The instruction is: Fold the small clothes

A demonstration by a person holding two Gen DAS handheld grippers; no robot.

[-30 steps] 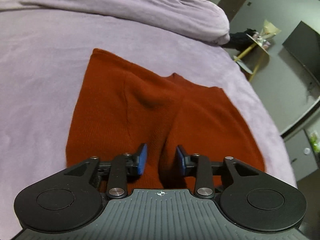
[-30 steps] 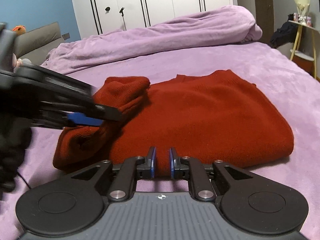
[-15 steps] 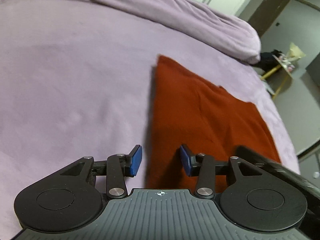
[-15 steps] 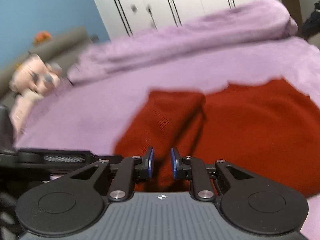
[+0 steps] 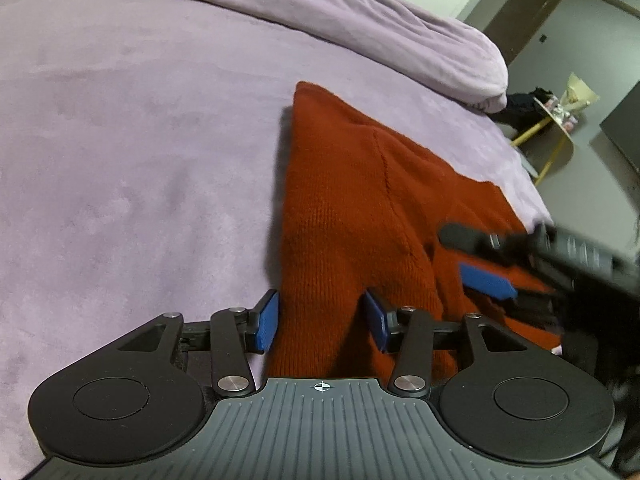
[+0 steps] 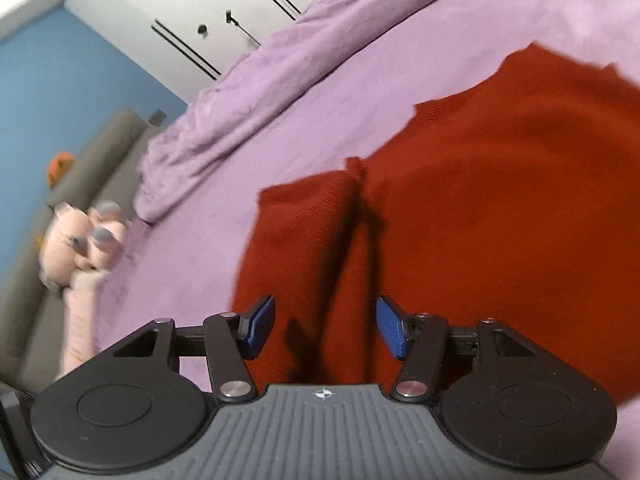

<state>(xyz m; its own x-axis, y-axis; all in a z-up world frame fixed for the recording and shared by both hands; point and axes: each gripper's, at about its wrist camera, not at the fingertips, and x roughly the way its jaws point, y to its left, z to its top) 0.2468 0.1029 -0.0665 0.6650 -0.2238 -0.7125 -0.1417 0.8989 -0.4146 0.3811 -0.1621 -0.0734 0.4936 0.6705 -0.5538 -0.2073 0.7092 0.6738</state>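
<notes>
A rust-red knit sweater lies folded on the purple bed; it also shows in the right wrist view. My left gripper is open, its blue pads straddling the sweater's near left edge, where a folded sleeve lies. My right gripper is open, low over the sweater's near edge, with a fold crease between the pads. In the left wrist view the right gripper shows blurred at the right, over the sweater.
A purple blanket covers the bed, with a bunched duvet at the far side. A pink plush toy lies left of the bed. A yellow-legged side table stands past the bed's right edge. White wardrobes stand behind.
My right gripper opened from nearly shut and tilted toward the sweater's left part. My left gripper shifted left to the sweater's edge and opened wider.
</notes>
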